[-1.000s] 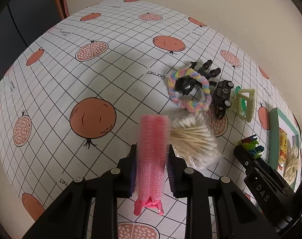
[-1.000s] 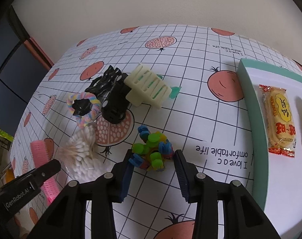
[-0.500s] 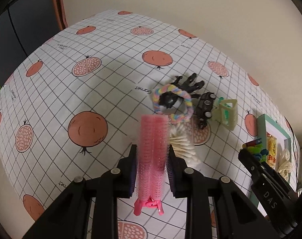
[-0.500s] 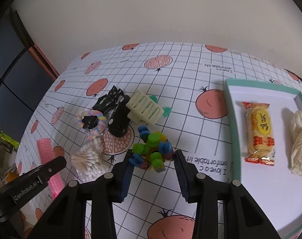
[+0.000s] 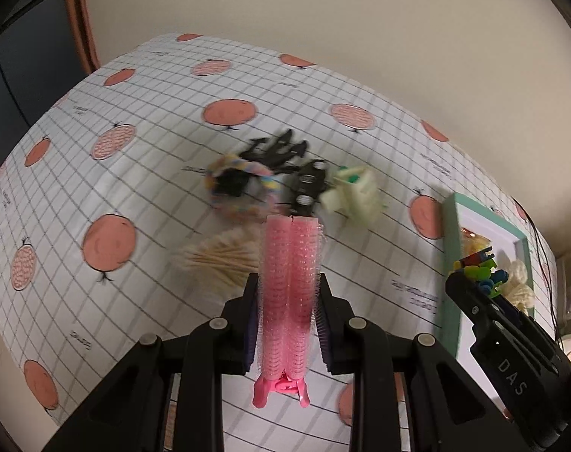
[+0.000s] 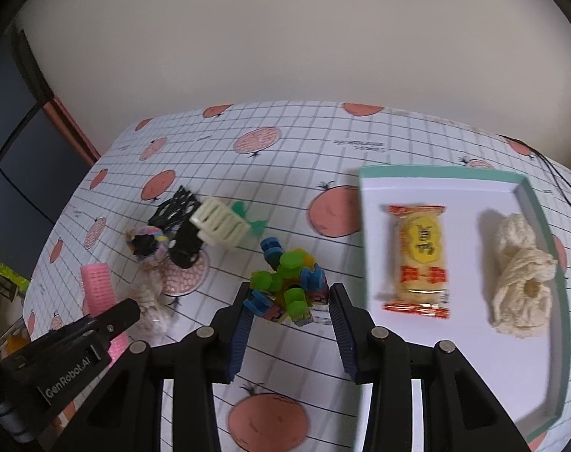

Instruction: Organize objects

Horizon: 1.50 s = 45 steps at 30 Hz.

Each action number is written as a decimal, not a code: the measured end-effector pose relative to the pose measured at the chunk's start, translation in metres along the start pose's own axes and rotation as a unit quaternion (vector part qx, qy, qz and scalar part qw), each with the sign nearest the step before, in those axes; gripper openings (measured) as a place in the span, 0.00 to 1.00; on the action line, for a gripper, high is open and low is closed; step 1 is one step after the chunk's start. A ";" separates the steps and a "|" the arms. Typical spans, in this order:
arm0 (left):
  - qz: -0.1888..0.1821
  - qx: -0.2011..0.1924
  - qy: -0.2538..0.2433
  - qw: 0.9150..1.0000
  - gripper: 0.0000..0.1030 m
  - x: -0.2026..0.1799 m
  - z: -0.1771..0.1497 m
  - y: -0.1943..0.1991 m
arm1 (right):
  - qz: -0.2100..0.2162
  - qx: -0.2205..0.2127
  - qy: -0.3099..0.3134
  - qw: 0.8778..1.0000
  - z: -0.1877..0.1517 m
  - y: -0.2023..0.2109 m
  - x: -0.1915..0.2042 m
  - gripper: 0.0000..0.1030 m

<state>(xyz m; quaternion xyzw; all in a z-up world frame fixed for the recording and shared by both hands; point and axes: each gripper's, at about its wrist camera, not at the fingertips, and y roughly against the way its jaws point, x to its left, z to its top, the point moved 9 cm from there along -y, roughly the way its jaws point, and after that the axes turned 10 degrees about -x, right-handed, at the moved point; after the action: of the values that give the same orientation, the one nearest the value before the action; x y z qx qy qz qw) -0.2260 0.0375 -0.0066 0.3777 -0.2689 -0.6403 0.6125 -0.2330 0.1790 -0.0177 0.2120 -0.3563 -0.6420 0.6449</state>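
Observation:
My left gripper is shut on a pink hair roller clip, held lengthwise above the tablecloth. My right gripper is shut on a cluster of colourful plastic building pieces and holds it off the table, left of the teal-rimmed white tray. The tray holds a yellow snack packet and a cream knitted bundle. In the left wrist view the right gripper with the pieces shows at the right, over the tray's edge.
On the pomegranate-print tablecloth lie a pastel scrunchie, black hair claws, a cream claw clip and a bag of cotton swabs. A wall runs behind the table; dark panels stand at the left.
Both grippers have risen and drawn back with their loads; the table items look smaller and farther. The right gripper has shifted toward the tray, which now shows in full.

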 end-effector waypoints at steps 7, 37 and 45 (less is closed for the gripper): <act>-0.021 0.001 -0.020 1.000 0.27 -0.041 -0.010 0.002 | -0.022 -0.006 -0.018 1.000 0.005 0.014 -0.040 0.41; -0.135 0.027 -0.117 0.984 0.27 -0.212 -0.078 0.011 | -0.107 -0.019 -0.105 0.989 -0.013 0.068 -0.205 0.41; -0.135 0.041 -0.124 0.982 0.27 -0.218 -0.087 0.003 | -0.114 -0.004 -0.118 0.986 -0.024 0.063 -0.222 0.41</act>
<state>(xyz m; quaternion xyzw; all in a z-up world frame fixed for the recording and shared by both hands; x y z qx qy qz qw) -0.1609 0.2626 -0.0205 0.3536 -0.3153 -0.7471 0.4662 -0.1557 0.3975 -0.0293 0.1714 -0.4012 -0.7334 0.5214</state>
